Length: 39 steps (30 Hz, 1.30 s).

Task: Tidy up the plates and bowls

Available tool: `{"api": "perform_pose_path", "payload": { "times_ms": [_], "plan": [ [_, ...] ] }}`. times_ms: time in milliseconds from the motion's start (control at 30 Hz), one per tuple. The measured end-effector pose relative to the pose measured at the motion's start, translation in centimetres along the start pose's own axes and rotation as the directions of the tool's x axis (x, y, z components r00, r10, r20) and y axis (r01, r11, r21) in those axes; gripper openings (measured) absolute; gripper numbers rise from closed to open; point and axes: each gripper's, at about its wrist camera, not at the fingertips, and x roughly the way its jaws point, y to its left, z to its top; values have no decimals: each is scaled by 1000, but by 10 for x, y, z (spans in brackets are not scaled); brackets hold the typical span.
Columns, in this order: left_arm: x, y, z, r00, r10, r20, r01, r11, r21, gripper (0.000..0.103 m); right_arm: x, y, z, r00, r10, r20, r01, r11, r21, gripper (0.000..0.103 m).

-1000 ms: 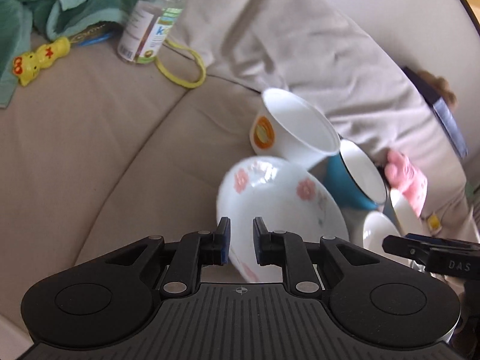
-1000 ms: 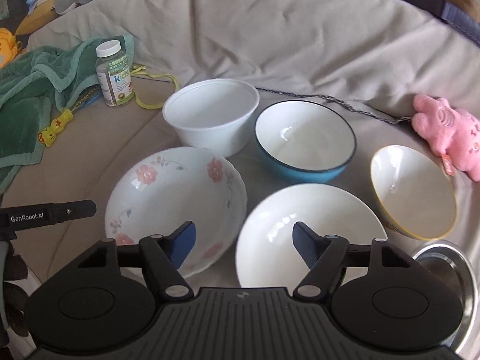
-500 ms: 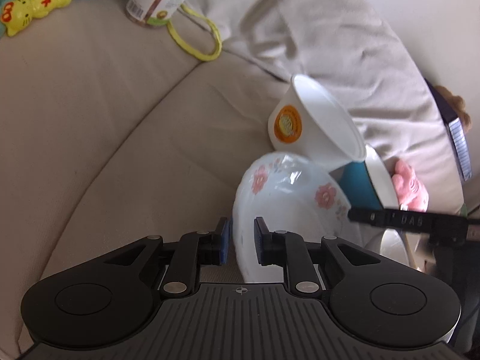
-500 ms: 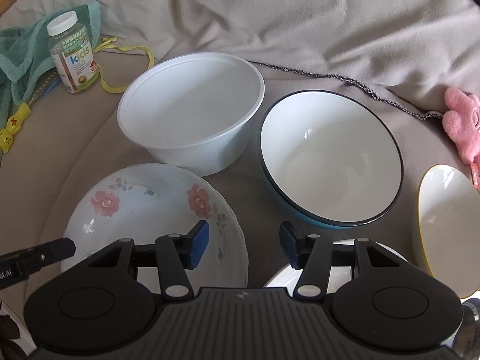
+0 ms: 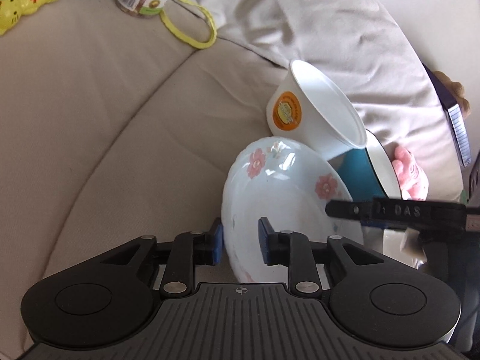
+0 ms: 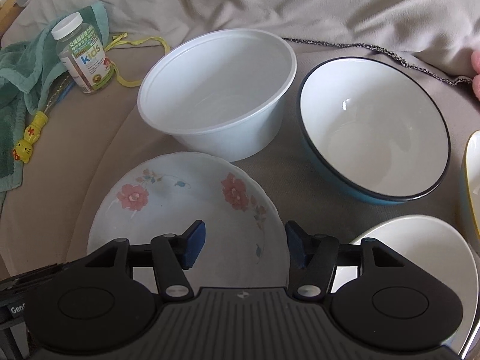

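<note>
Left gripper [image 5: 240, 244]: blue pads straddle the near rim of the floral plate [image 5: 282, 198], one pad outside, one inside. The outer pad looks at the rim, but a gap shows on the inner side, so a narrow opening, not clamped; contact can't be confirmed.

Right gripper [image 6: 244, 247]: jaws wide apart, holding nothing, hovering over the floral plate's [image 6: 186, 210] right half, pointed toward the white plastic bowl [image 6: 219, 90].

Step, as judged: the left is setting a grasp on the plate rim and the right is lining up on a bowl. The next move calls for closing the left pads squarely on the thin rim before lifting; the glazed surface looks slick, so a slip or tilt is a risk.

All the dishes sit on a beige sofa cushion [image 6: 75, 138], a soft, creased fabric that gives an uneven base. The floral plate is shallow with a scalloped edge, glossy white with pink flowers. The white plastic bowl is matte, thin-walled and tapered, with an orange sticker [image 5: 286, 111] on its side; it sits just behind the plate. The blue bowl [image 6: 375, 132] is ceramic, white inside with a dark rim, and stands right of the plastic one. A plain white bowl [image 6: 420, 258] is at lower right, and a yellow-rimmed bowl [image 6: 472, 180] is cut off at the right edge.

Clutter at left: vitamin bottle [image 6: 84, 57], green towel [image 6: 18, 69], yellow toy [image 6: 25, 147].
</note>
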Motion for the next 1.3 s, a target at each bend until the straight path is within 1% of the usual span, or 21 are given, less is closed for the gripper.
{"api": "perform_pose_path", "payload": {
  "times_ms": [133,233,333,433,467,500,567,600,667,700,733,767,833,900,933,967,1033,1067,1100,1200,1300],
  "plan": [
    [0,6,11,999,26,19,-26,1000,5,34,-3,6,-9,998,51,-29,-51,999,-15,60],
    [3,6,16,1000,23,16,-23,1000,15,34,-7,8,-14,998,55,-26,-56,998,-29,61],
    [6,1,19,1000,23,20,-23,999,49,35,-9,5,-17,998,55,-15,-56,998,-22,60],
    [13,-1,27,1000,17,20,-18,997,72,35,-20,3,-19,998,25,61,-23,999,-35,61],
    [14,-2,29,1000,16,19,-17,997,75,35,-26,3,-19,995,13,95,-9,999,-39,62],
    [15,-1,30,1000,17,19,-18,997,72,35,-34,1,-19,992,10,122,-5,999,-36,67],
    [9,-2,27,998,34,55,-38,997,68,34,-50,-5,-20,988,24,152,-20,1000,-22,70],
    [4,-5,25,994,60,92,-67,995,76,34,-59,-10,-21,986,36,161,-34,999,-13,70],
    [-10,-13,20,977,124,173,-142,986,91,34,-78,-24,-25,982,47,181,-48,999,6,72],
    [-17,-17,18,967,145,208,-167,982,92,34,-88,-32,-29,980,43,194,-46,999,12,75],
    [-24,-22,16,961,150,231,-175,981,89,34,-97,-40,-32,978,34,206,-37,999,15,77],
    [-30,-27,14,961,137,241,-162,983,88,34,-104,-50,-36,977,23,211,-27,1000,16,81],
    [-35,-45,9,975,60,216,-86,990,109,34,-116,-72,-45,975,-18,222,14,1000,20,81],
    [-31,-67,0,988,-33,148,12,990,138,34,-123,-95,-54,971,-75,226,67,997,43,81],
    [-26,-81,-6,992,-79,98,64,986,155,34,-124,-108,-57,970,-98,221,84,994,72,81],
    [-19,-93,-13,992,-112,50,102,980,168,34,-124,-119,-60,971,-105,212,85,991,102,81],
    [-3,-118,-31,987,-154,-42,159,970,182,34,-120,-139,-64,975,-110,192,79,984,160,74],
    [3,-128,-40,984,-163,-76,174,967,187,34,-117,-146,-66,977,-115,181,83,982,172,59],
    [9,-137,-48,981,-165,-101,182,964,192,34,-113,-150,-66,978,-123,167,93,980,175,51],
    [20,-156,-68,981,-149,-127,173,965,197,34,-103,-160,-70,979,-132,158,103,979,176,51],
    [30,-167,-76,990,-96,-103,115,973,199,37,-94,-167,-70,985,-90,144,63,981,181,51]
  ]
}}
